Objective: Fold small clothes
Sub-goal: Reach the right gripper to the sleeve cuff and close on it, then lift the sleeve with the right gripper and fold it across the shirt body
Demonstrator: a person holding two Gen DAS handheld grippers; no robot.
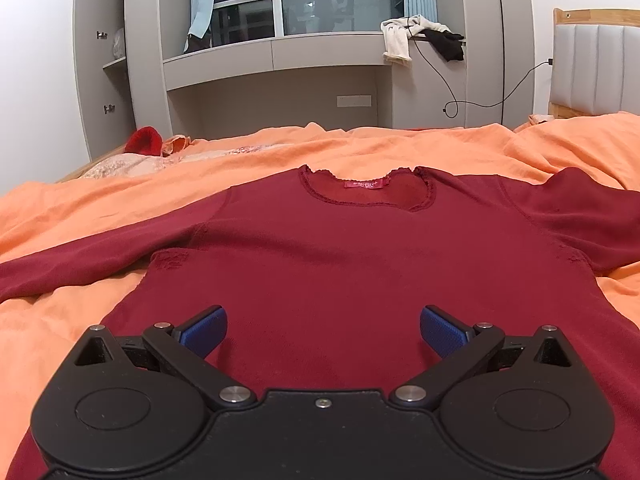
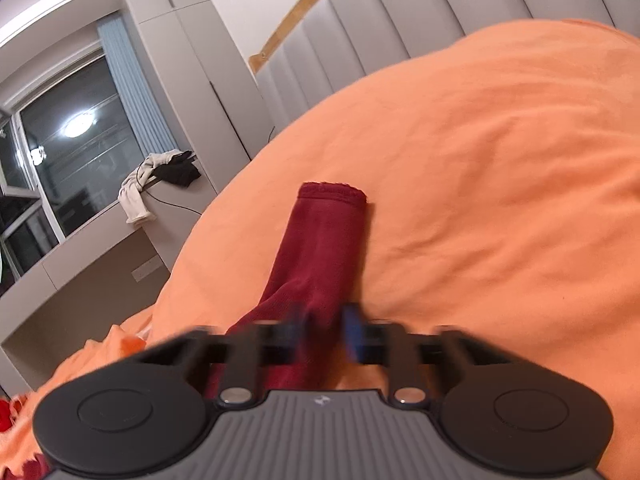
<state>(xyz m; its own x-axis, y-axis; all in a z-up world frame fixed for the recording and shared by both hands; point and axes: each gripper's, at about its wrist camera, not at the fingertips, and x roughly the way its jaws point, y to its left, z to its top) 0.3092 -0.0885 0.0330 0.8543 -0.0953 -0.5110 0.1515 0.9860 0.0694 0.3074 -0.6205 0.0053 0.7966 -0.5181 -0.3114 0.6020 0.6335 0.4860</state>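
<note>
So the red top (image 1: 360,256) is laid out flat, front up, on the orange duvet (image 1: 100,216), neck pointing away toward the window wall and both sleeves spread out to the sides. Makes sense, you want it smooth and symmetric before any folding starts.

Left gripper (image 1: 323,330) hangs over the lower body of the top with its jaws spread wide and nothing in them. Looks to me like it's just parked there, ready to pin or grab the hem side.

Right gripper (image 2: 326,330) is out at the right sleeve (image 2: 324,248), which runs straight away from it with the cuff at the far end. Its jaws are narrow, either side of the sleeve fabric, but they're blurred, so I can't tell if they've actually clamped it. My guess: sleeve gets folded in across the body first.
</note>
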